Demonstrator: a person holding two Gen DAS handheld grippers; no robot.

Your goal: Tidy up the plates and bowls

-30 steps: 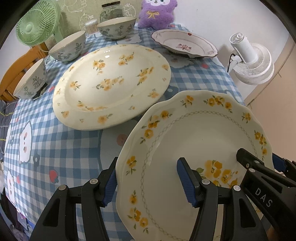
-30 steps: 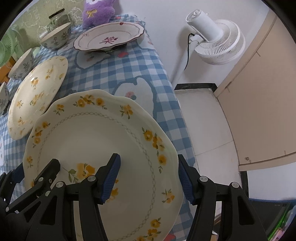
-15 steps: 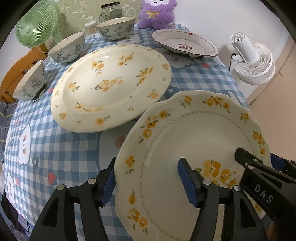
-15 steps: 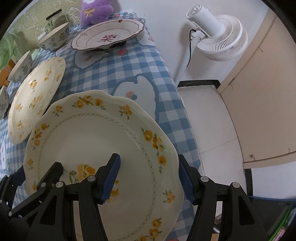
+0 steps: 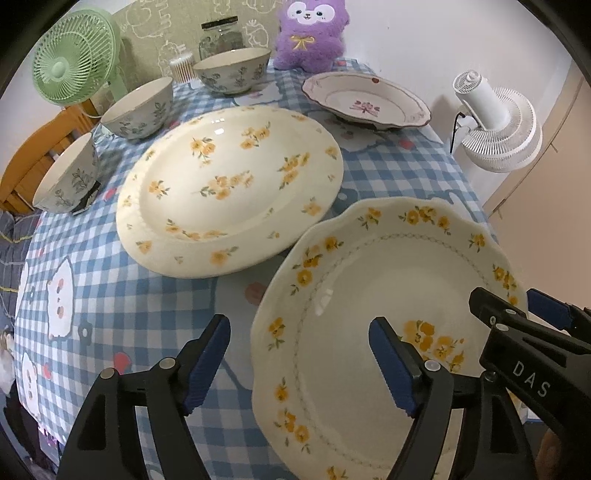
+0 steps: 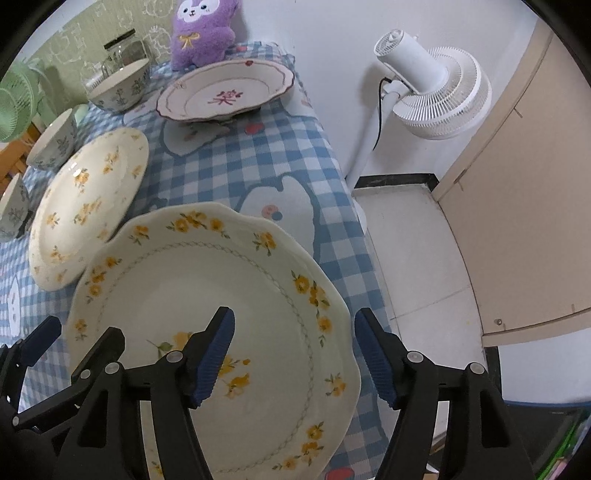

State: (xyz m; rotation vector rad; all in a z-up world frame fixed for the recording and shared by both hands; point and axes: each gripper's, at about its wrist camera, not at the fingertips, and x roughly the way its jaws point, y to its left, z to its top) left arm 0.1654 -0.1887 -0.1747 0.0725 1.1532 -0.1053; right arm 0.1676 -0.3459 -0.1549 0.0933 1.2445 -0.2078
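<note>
A scalloped plate with yellow flowers (image 5: 388,280) (image 6: 207,280) lies at the near right corner of the blue checked table (image 5: 122,295). My left gripper (image 5: 297,332) straddles its left rim and its jaws are opening. The left pad stands clear of the rim; the right pad hovers over the plate. My right gripper (image 6: 295,317) straddles the right rim, its jaws also opening, with no pad pressing. Behind lie a large oval yellow-flowered plate (image 5: 229,184) and a brown-rimmed plate with a pink flower (image 5: 365,103). Three floral bowls (image 5: 232,70) (image 5: 138,110) (image 5: 68,181) stand along the far left.
A purple plush toy (image 5: 310,33), a glass jar (image 5: 221,37) and a green fan (image 5: 70,62) stand at the table's back. A white floor fan (image 6: 428,74) is beyond the right edge, where the table drops to the tiled floor (image 6: 413,266). The scalloped plate slightly overhangs that edge.
The left gripper's jaws have widened, and its left pad has come away from the plate's rim. The right gripper's jaws have widened a little. The plate stays where it was.
</note>
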